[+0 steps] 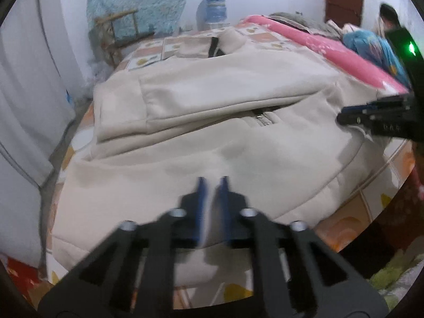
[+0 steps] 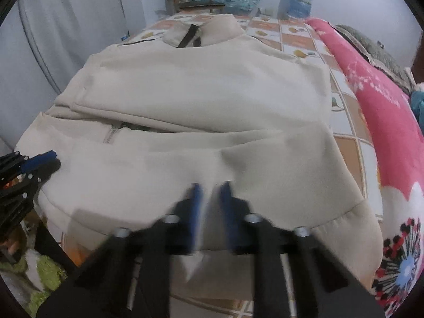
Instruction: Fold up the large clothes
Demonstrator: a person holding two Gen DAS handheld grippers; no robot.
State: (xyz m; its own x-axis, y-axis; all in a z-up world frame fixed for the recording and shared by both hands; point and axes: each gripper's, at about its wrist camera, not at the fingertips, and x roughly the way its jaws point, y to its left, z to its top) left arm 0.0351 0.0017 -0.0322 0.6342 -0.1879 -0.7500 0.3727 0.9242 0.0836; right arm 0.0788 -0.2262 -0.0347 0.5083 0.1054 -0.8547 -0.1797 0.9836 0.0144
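Note:
A large cream jacket point(image 1: 212, 100) lies spread on the bed, collar at the far end, sleeves folded across the chest, a zip showing mid-front; it also fills the right wrist view point(image 2: 201, 92). My left gripper point(image 1: 213, 182) is nearly closed on the jacket's lower hem fabric, near its left side. My right gripper point(image 2: 210, 188) is nearly closed on the hem fabric toward its right side. Each gripper shows from the side in the other's view: the right one point(image 1: 344, 118) and the left one point(image 2: 50, 160).
The bed has a tiled-pattern sheet point(image 2: 341, 122). A pink floral blanket point(image 2: 384, 122) runs along the right. A water jug point(image 1: 213, 8) and a wooden chair point(image 1: 119, 29) stand past the bed's far end. A grey curtain point(image 1: 23, 100) hangs at left.

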